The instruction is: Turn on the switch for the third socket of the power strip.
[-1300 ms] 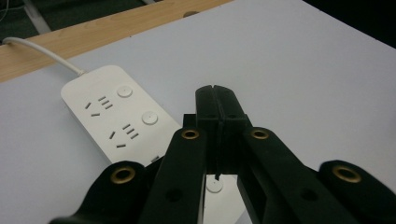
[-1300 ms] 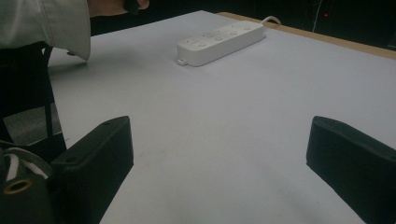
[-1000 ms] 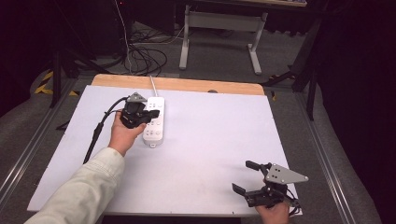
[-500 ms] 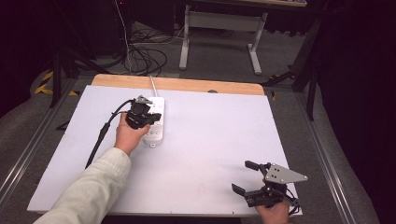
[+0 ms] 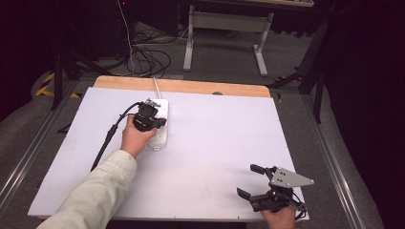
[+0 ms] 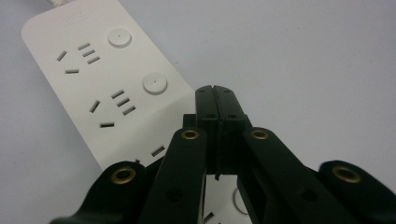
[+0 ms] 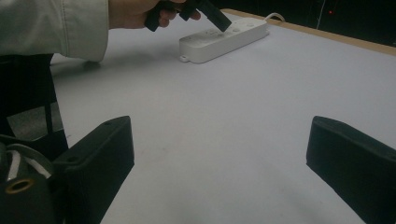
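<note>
A white power strip [image 5: 159, 136] lies at the back left of the white table [image 5: 215, 138], its cord running off the far edge. In the left gripper view the strip [image 6: 93, 79] shows sockets and round switch buttons [image 6: 154, 83]. My left gripper [image 5: 154, 119] hangs over it, shut with nothing between its jaws. Its tips [image 6: 215, 92] sit just beside the strip's edge near a button; whether they touch it I cannot tell. My right gripper [image 5: 247, 180] rests open at the table's near right corner, far from the strip [image 7: 224, 39]. Its jaws hold nothing [image 7: 219, 154].
A wooden strip [image 5: 181, 86] edges the table's far side. Metal rails [image 5: 329, 152] run along both sides. Behind the table are floor cables [image 5: 143, 57] and a grey stand [image 5: 224, 28]. The left gripper's black cable [image 5: 107, 140] trails across the table's left part.
My left gripper has shifted slightly right over the power strip and sunk a little toward it. The right gripper has not moved.
</note>
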Tool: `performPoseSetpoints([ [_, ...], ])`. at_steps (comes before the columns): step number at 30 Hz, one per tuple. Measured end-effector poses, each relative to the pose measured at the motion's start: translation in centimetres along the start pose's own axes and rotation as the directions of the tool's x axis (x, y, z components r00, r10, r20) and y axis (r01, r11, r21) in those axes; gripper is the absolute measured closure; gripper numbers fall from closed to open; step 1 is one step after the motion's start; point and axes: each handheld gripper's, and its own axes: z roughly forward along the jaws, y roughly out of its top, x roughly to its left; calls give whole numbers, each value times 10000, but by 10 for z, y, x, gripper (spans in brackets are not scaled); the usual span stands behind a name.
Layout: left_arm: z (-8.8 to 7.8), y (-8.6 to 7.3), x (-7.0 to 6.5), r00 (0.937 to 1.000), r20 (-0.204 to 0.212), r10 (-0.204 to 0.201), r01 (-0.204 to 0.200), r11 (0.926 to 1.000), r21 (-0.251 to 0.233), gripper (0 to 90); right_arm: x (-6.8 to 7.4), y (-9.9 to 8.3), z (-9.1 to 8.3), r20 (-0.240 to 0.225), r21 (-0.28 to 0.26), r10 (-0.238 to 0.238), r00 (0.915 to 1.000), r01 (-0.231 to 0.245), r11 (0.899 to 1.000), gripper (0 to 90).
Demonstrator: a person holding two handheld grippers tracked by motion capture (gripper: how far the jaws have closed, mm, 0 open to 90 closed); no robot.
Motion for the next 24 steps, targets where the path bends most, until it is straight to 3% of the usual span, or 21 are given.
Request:
performPoseSetpoints([
  [5, 1, 2, -3, 9994, -320, 136, -127, 9995, 287, 900, 0, 0, 0, -13, -1, -2, 10000, 2, 10000, 81],
  [13, 3, 3, -4, 9981, -500, 361, -331, 9978, 580, 900, 0, 0, 0, -26, -40, -1, 10000, 0, 10000, 81],
  [24, 4, 3, -4, 9977, -545, 398, -366, 9976, 587, 900, 0, 0, 0, -47, -31, -22, 10000, 22, 10000, 82],
])
